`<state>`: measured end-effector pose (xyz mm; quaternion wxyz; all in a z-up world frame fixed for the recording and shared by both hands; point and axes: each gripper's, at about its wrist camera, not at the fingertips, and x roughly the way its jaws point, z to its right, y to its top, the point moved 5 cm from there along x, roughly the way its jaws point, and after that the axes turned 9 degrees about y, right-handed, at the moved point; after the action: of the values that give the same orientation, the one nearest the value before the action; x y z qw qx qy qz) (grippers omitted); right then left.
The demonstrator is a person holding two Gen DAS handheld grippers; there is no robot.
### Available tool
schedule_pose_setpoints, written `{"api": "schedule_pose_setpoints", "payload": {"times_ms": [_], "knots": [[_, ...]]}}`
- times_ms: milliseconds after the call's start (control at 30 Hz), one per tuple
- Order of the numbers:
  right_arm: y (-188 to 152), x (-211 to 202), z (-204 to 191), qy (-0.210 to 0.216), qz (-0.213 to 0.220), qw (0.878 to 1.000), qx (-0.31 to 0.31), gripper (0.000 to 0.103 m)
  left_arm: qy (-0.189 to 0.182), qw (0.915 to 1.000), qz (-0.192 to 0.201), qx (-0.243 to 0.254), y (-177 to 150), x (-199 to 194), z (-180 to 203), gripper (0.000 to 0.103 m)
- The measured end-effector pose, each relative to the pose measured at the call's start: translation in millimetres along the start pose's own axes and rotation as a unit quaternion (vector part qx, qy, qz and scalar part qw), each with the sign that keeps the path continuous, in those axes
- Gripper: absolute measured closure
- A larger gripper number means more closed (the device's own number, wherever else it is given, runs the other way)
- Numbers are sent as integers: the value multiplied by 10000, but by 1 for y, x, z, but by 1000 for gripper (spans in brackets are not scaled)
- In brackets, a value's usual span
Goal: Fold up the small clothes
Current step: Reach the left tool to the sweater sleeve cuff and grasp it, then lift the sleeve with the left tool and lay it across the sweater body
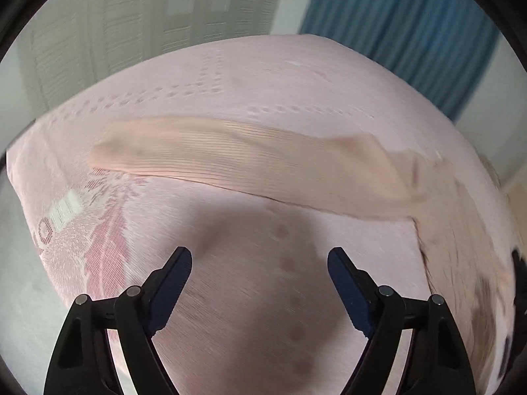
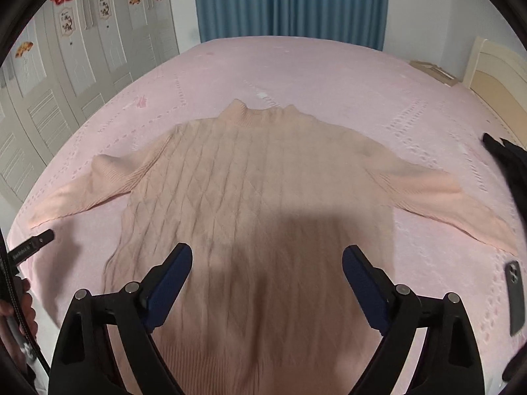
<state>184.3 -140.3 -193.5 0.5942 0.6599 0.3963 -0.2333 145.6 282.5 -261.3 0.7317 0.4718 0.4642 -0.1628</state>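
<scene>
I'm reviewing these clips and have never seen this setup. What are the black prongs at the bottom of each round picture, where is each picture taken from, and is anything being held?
The prongs are the jaws of two hand-held grippers; a person carries one in each hand. Each round picture comes from a fisheye camera on a gripper, looking forward along its jaws.

The left gripper looks at a sleeve of a pink sweater. The right gripper looks along the whole sweater, which lies flat on a pink bed, sleeves spread, collar at the far end. A phone lies on the bed at the right edge.

Both sets of jaws stand open and hold nothing. No fold is visible yet.
</scene>
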Motion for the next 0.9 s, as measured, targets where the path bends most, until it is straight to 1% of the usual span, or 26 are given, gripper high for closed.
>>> {"api": "schedule_pose_setpoints", "payload": {"times_ms": [67,100,200,267,300,367,400,433,467,500,533,567,633,700,767,800,833,900], "knots": [[6,12,-1,105,23,9999,22,12,-110,9991,66,-396,9,10,-24,22],[10,18,-1,165,33,9999,26,12,-162,9977,218,-624,16,11,-37,22],[19,31,0,267,123,9996,-19,12,-58,9944,374,-982,30,17,-58,22],[19,37,4,283,212,9994,-41,12,-121,9911,369,-1276,40,29,-71,23],[14,40,9,275,244,9993,-2,12,-119,9903,384,-1331,43,31,-73,23],[6,41,20,295,184,9992,187,12,80,9898,464,-1346,51,37,-73,25],[1,42,26,357,129,9988,307,12,444,9897,485,-1274,56,43,-72,36],[-4,41,33,415,100,9982,414,12,697,9888,492,-1226,59,45,-69,43],[-6,39,38,429,125,9979,464,12,1110,9862,523,-1110,62,48,-68,63],[-9,35,45,431,191,9975,520,12,1328,9849,549,-971,66,51,-63,82],[-10,31,52,425,281,9971,557,12,1342,9856,565,-862,69,52,-59,90],[-9,29,57,395,362,9969,574,12,1321,9863,581,-796,72,52,-60,92],[-8,25,72,239,513,9964,634,12,1518,9833,712,-707,78,43,-48,92],[-7,22,84,173,546,9956,744,12,1388,9842,950,-557,90,26,-24,92],[-7,18,94,217,598,9944,849,12,1176,9846,1265,-274,98,1,16,92],[-7,15,100,209,647,9937,887,12,1105,9847,1336,-189,99,-6,29,92],[-6,10,108,160,714,9931,919,12,945,9847,1465,12,102,-19,59,92],[-7,3,122,22,819,9923,929,12,787,9822,1670,348,104,-38,108,92]]}}
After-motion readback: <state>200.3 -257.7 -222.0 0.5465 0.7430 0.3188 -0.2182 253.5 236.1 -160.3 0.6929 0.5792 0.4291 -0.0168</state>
